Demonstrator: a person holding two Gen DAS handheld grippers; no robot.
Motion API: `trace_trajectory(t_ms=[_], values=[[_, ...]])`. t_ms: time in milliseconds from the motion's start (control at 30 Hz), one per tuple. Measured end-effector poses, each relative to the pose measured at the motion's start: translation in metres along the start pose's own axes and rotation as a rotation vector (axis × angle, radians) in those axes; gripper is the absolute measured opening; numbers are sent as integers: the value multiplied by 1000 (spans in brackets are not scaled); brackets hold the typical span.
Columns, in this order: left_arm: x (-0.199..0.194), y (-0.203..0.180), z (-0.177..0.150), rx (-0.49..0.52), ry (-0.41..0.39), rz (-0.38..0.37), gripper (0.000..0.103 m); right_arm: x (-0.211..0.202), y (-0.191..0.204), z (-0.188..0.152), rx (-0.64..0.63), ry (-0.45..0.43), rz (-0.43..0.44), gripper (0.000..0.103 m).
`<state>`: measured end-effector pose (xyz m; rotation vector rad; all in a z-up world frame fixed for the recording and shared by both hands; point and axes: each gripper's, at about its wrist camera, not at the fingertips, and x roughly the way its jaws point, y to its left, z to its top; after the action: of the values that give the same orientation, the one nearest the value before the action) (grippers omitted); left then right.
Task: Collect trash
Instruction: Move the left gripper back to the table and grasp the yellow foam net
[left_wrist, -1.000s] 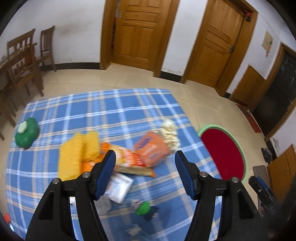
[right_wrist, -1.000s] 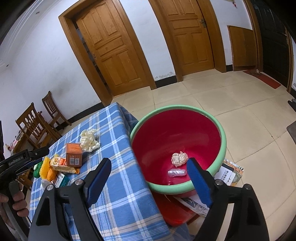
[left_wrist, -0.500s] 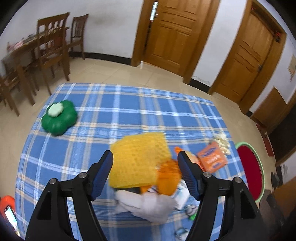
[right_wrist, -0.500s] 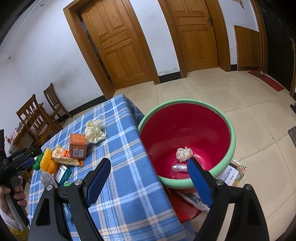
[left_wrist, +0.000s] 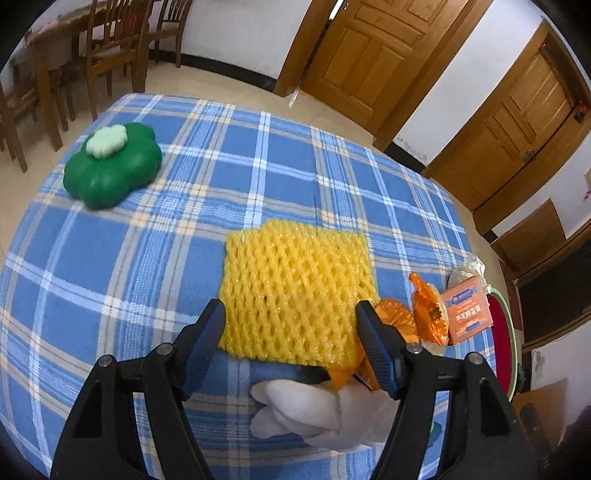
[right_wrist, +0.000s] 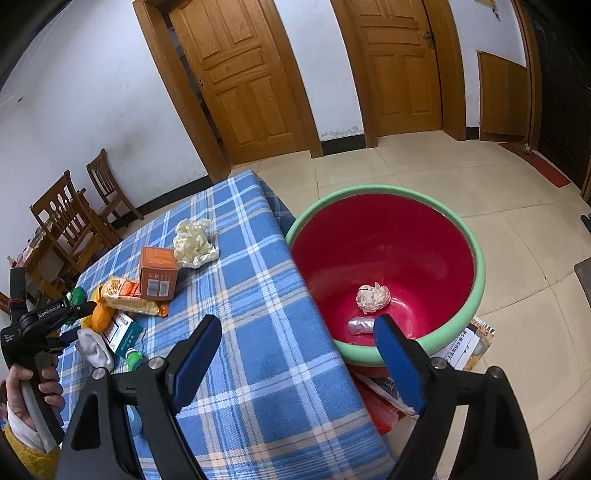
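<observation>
Plainly, the yellow foam net (left_wrist: 295, 295) was seen at the centre of the left wrist view, laid flat on the blue plaid cloth (left_wrist: 147, 258), its long axis running across the frame from left to right. It lay just ahead of the left tongs (left_wrist: 291, 347), whose jaws were spread to either side of its near edge and pressed on nothing; they had just been opening. A white sock (left_wrist: 325, 413) was seen lower in the frame between the arms of the tongs, and orange wrappers (left_wrist: 424, 314) and an orange box (left_wrist: 467, 312) touched or neared the net's right edge. The right tongs (right_wrist: 299, 354) were held spread and empty at the lower middle of their view, over the cloth's edge beside the red basin (right_wrist: 406, 236), in which a paper ball (right_wrist: 373, 297) already lay. The left hand (right_wrist: 33, 387) was judged nearer, so the net would be taken by it.
</observation>
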<state>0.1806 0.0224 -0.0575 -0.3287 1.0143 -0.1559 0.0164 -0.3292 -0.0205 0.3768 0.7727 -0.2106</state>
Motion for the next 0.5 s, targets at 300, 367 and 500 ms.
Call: trace_trajectory(t_ms=[300,367,500], values=[[4,5,-7,30,-14,50,68,7,13,-4,-26,24,6,86],[3,9,-7,21,-18,47,61,9,16,-4,-33,27,7,86],[-5,17,-8,-10,-21,19,60,10,23,-4,-53,28,11,86]])
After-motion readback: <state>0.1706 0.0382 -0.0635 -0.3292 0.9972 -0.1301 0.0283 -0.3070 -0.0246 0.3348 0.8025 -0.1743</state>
